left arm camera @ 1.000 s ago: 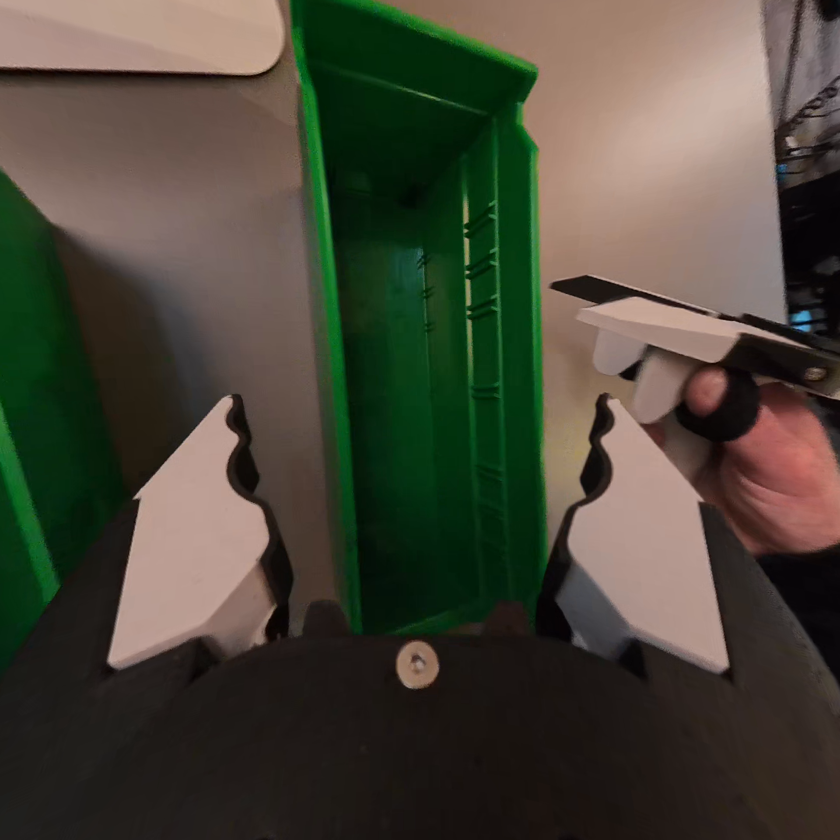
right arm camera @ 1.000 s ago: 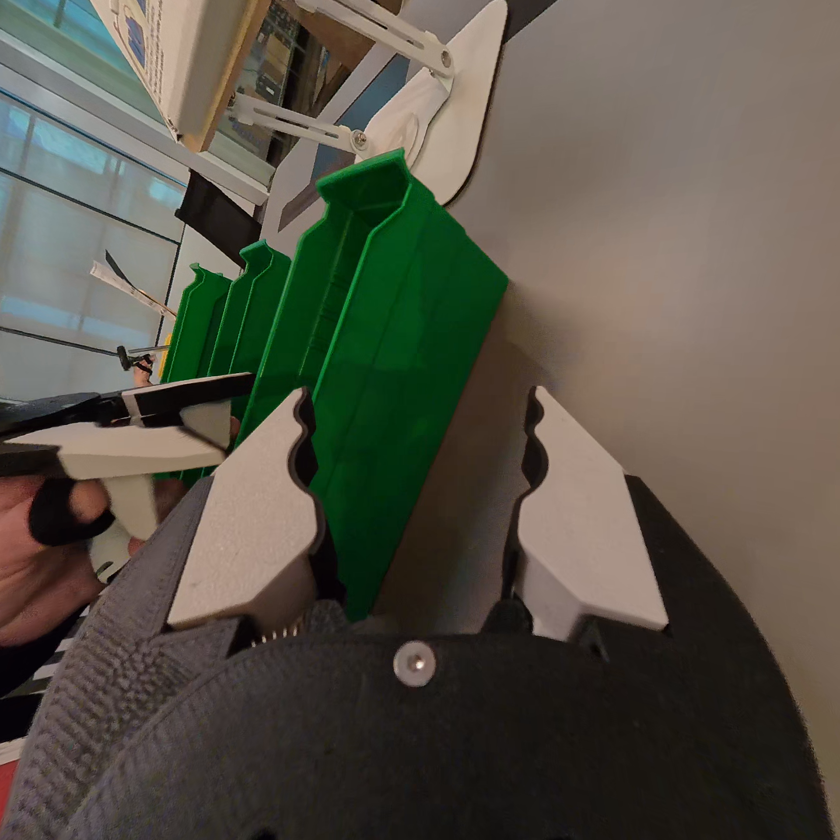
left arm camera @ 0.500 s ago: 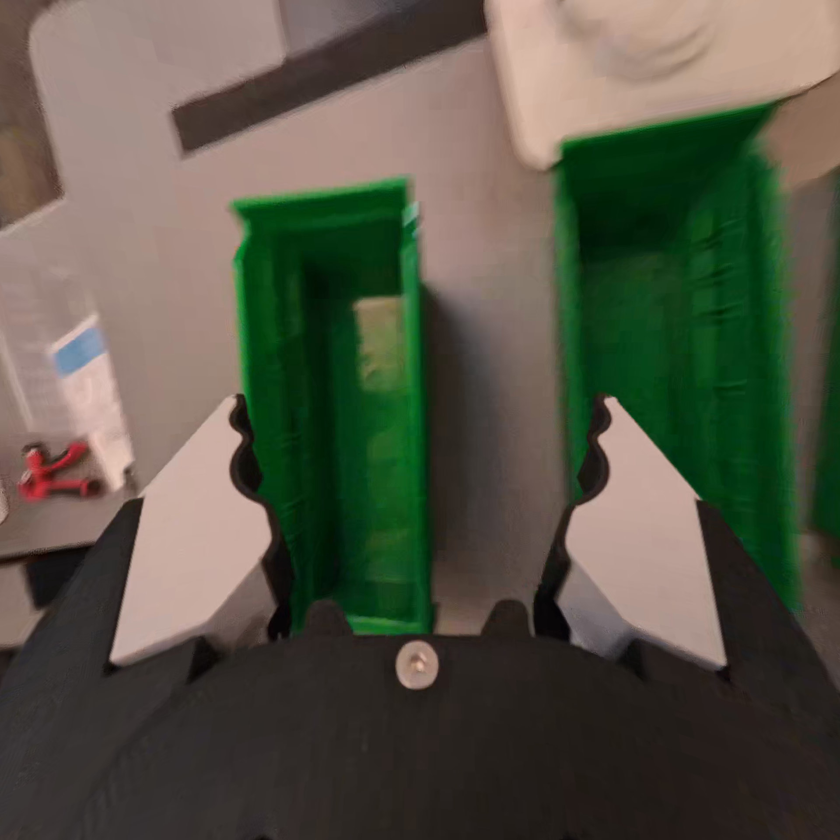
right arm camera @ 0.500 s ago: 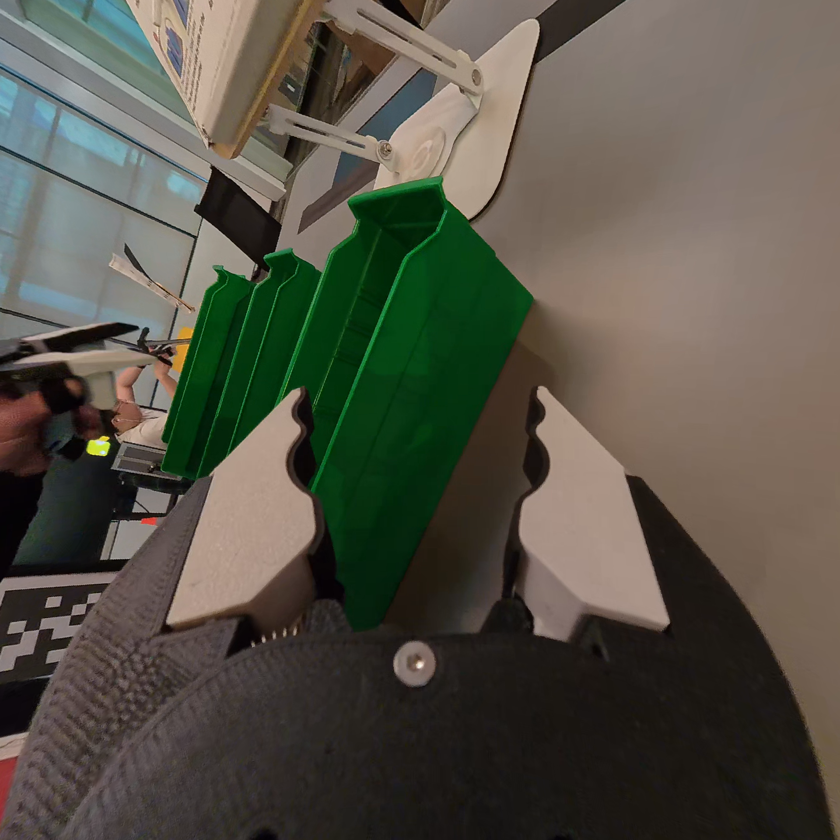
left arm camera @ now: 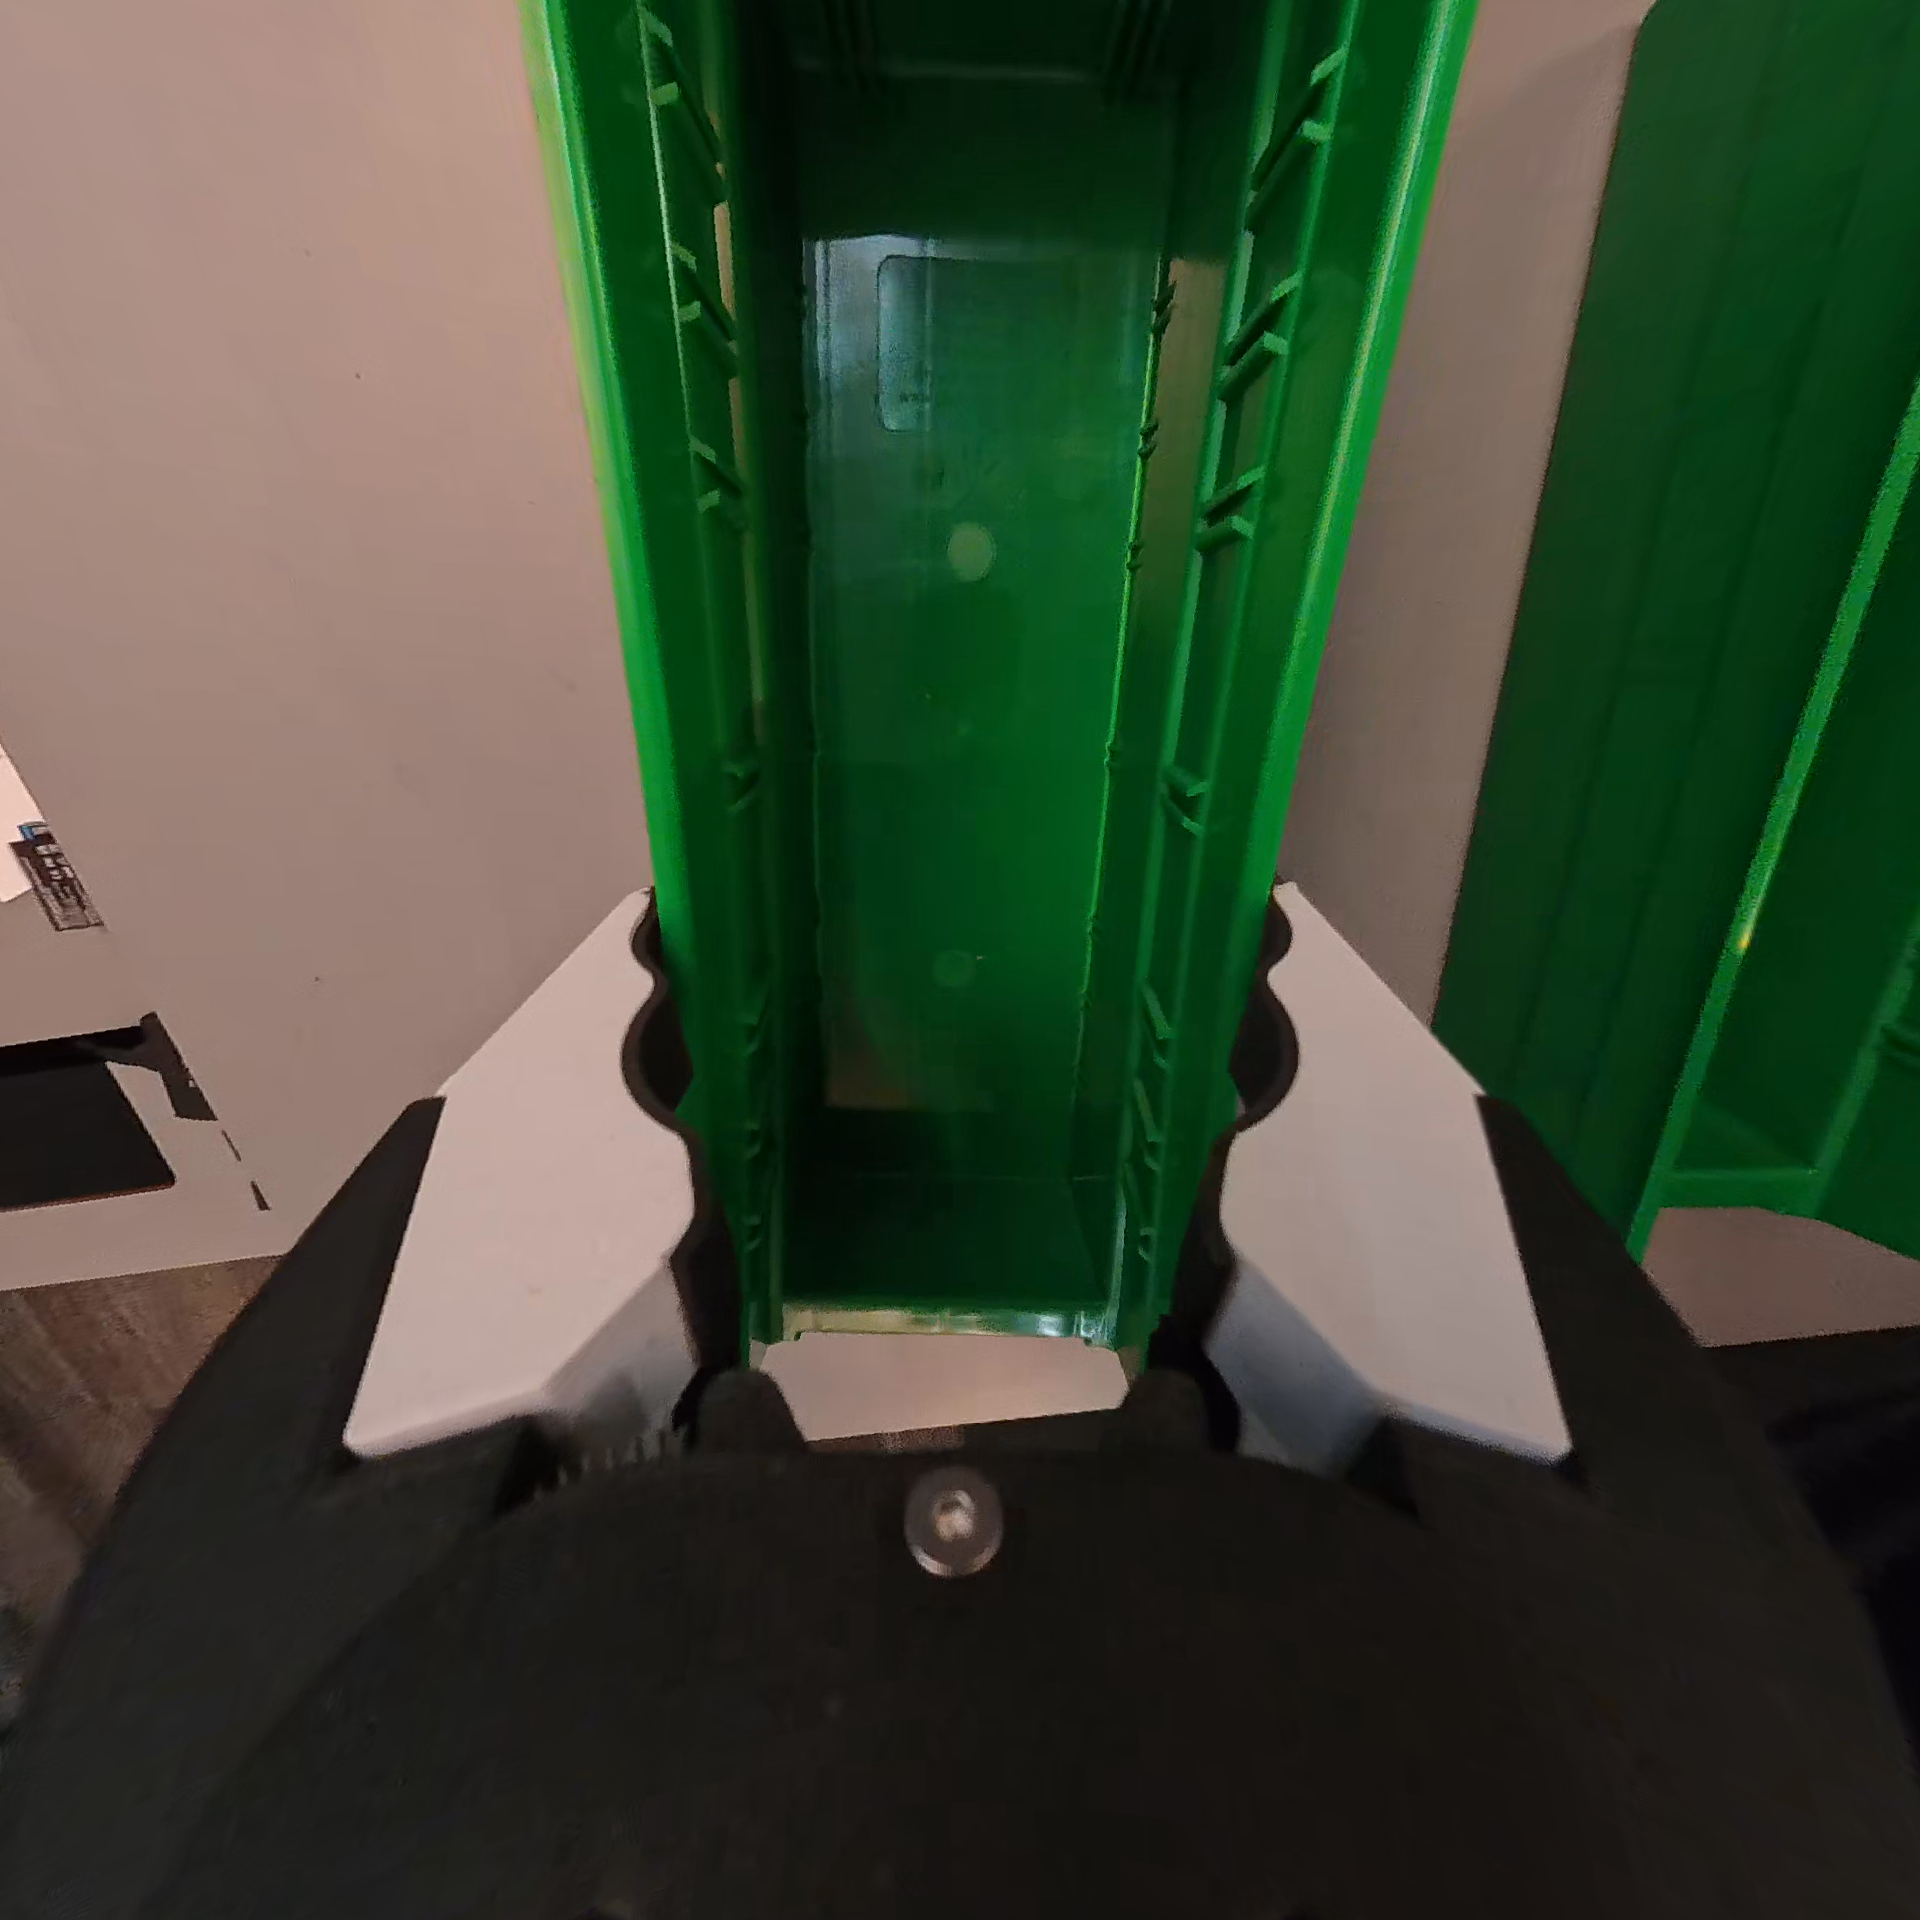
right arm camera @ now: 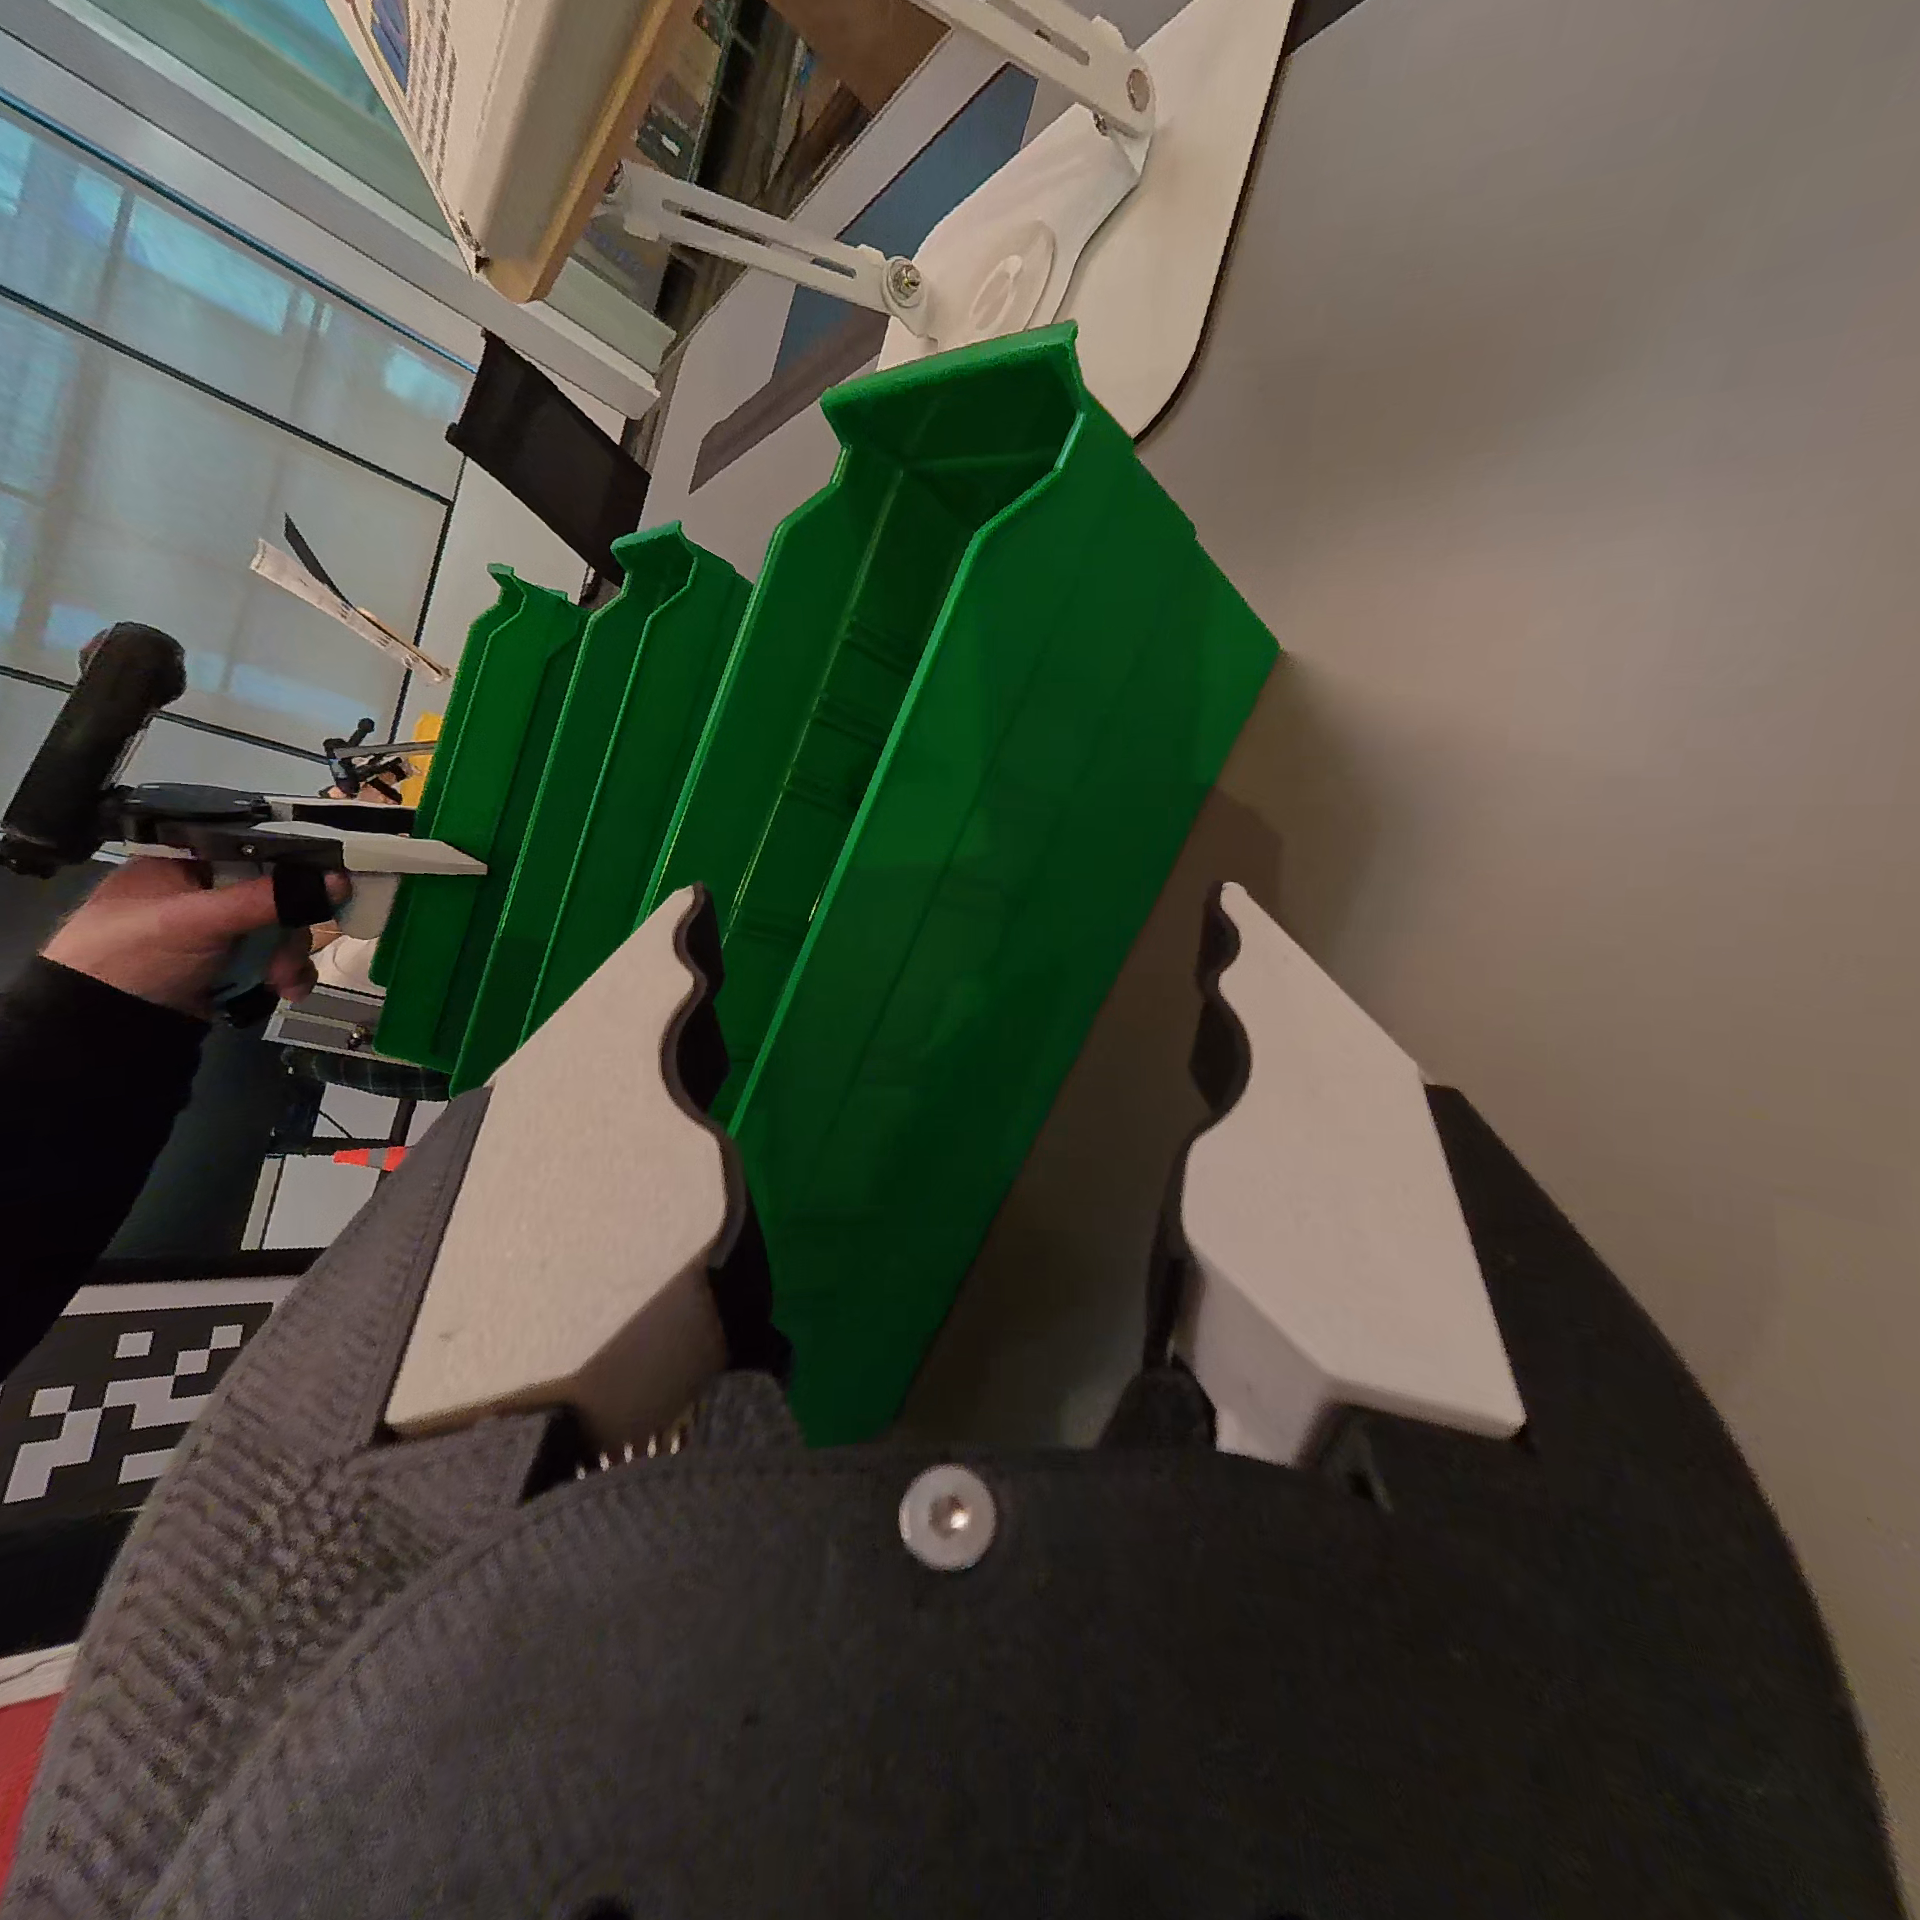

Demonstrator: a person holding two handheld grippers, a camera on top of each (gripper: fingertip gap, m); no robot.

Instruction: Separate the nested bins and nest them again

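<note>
Standing apart on the grey table (right arm camera: pixel 1558 623), three long green plastic bins show separation done and nesting left. Left gripper (left arm camera: pixel 961 1039) clasps the leftmost bin (left arm camera: pixel 966 623) across its side walls; right gripper (right arm camera: pixel 966 1049), spread wide, straddles the rightmost bin's (right arm camera: pixel 987 831) wall ungripped.

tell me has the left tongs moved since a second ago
Yes. In the right wrist view the left tongs have gone from beside the nearest green bin to the farthest bin, now closed around its near end.

My white-fingered gripper (left arm camera: pixel 961 1039) met a green bin (left arm camera: pixel 977 644); the table (left arm camera: pixel 291 416) was pale grey.
</note>
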